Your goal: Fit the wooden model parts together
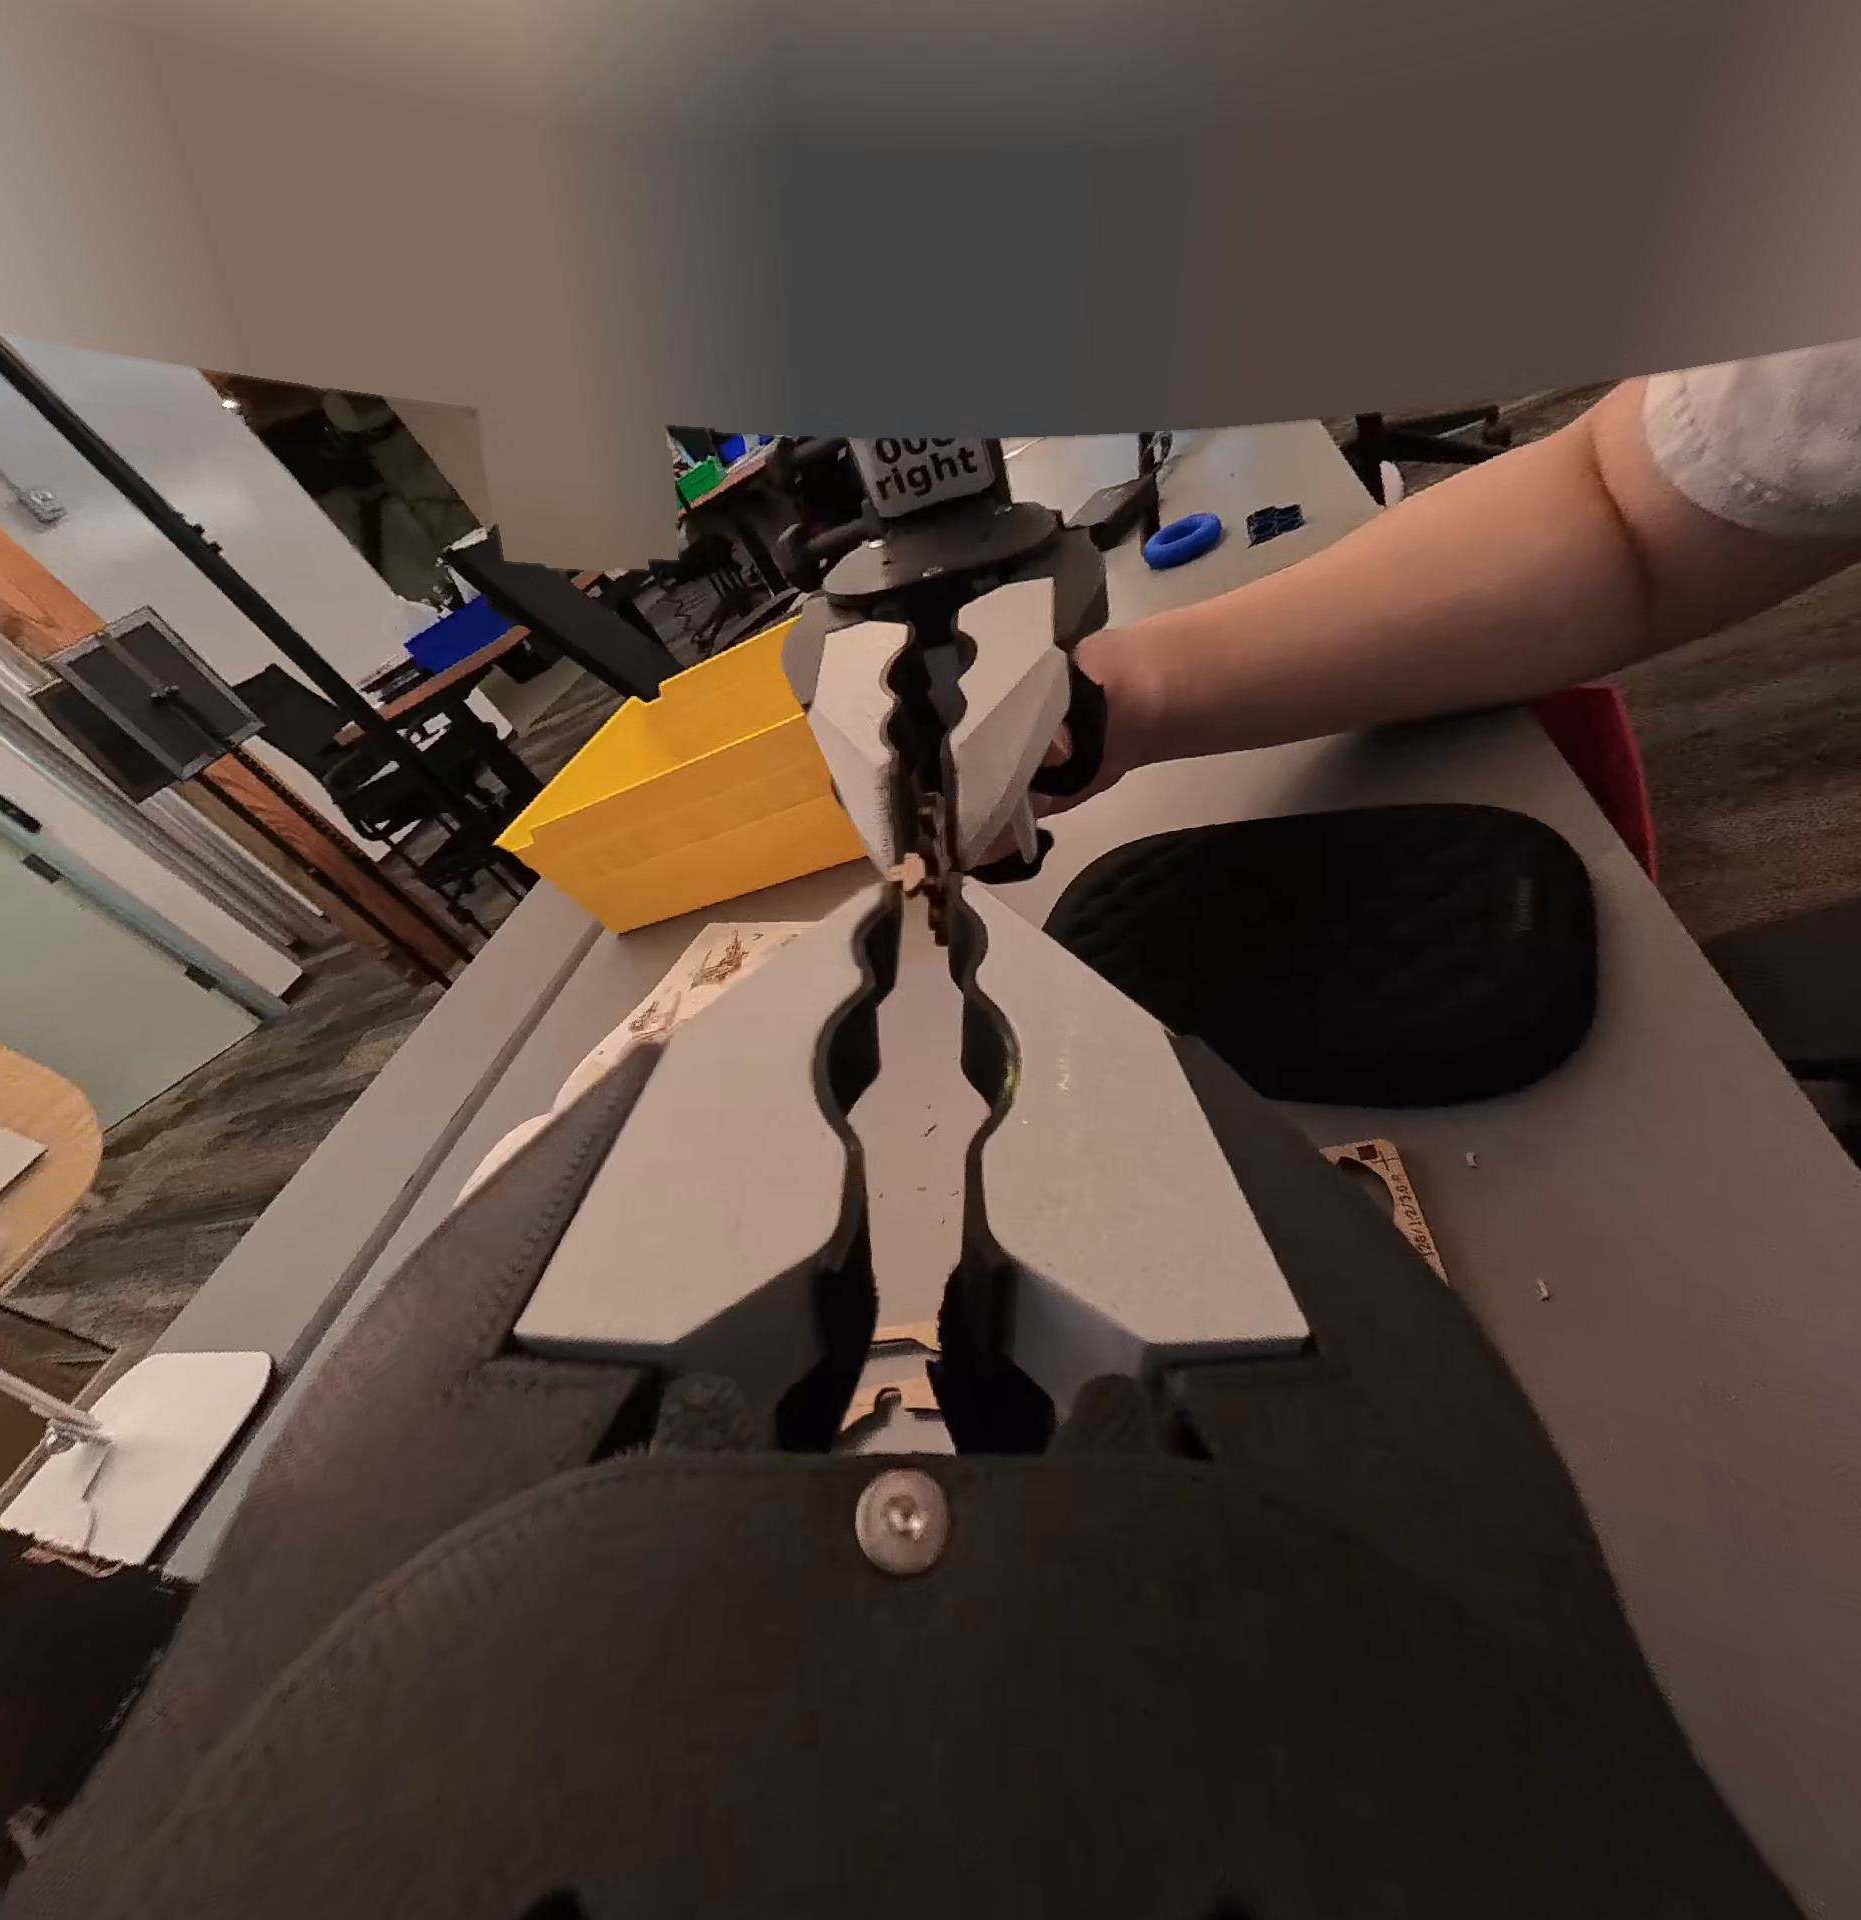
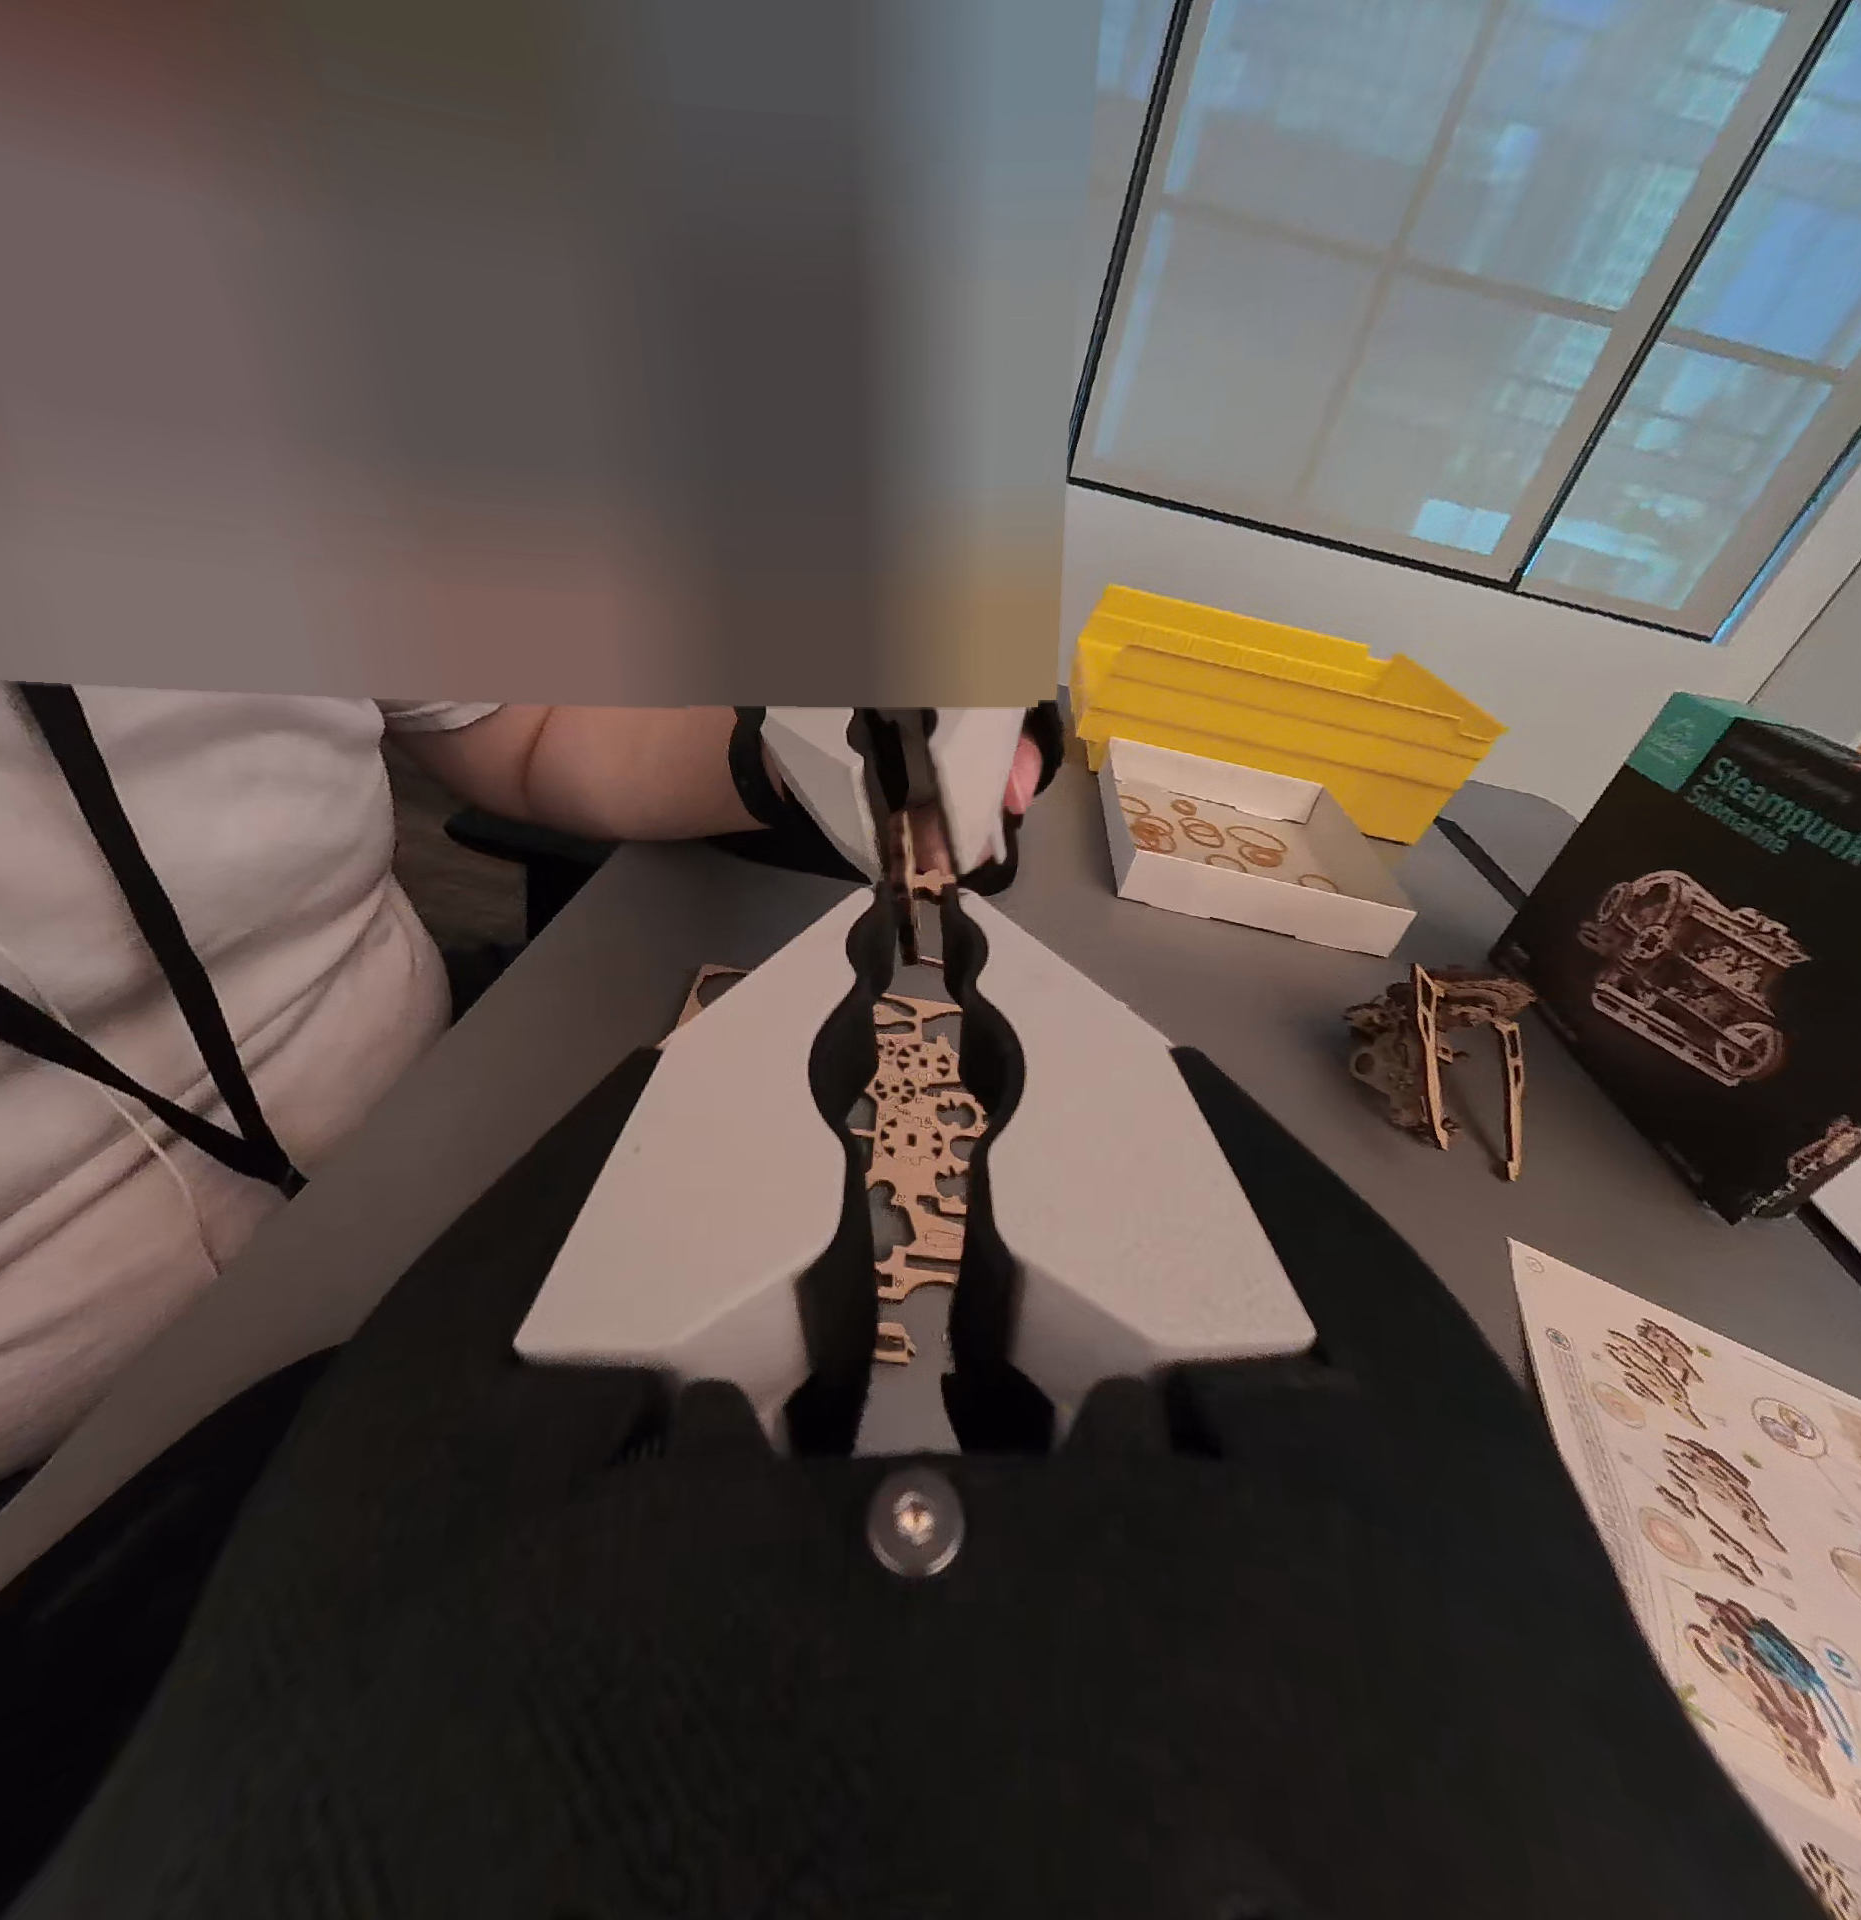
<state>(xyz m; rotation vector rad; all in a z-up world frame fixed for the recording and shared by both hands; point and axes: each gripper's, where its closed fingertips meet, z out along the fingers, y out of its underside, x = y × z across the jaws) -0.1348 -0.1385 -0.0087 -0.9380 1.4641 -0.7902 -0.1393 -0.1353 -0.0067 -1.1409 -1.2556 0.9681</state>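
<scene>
The 2 grippers meet tip to tip above the grey surface, each pinching a small wooden part. In the left wrist view, the left gripper has its fingers drawn nearly together at the tips, closed on a small pale part. Facing it, the right gripper comes down from above with its fingers closed on a darker flat part. The 2 parts touch just where the tips meet; whether they are already slotted together is too small to tell.

In the right wrist view, the right gripper grips its part on edge, and the left gripper opposite holds its piece against it. Below, seen through the gap between the fingers, a laser-cut sheet of gears and other parts lies flat on the surface.

To the right in this view stand a yellow bin, a white tray holding thin wooden rings just in front of it, a half-built model, the dark kit box and an instruction sheet at the near edge. In the left wrist view a black pad lies on the surface beside the grippers, and a person's forearm reaches to the right gripper.
</scene>
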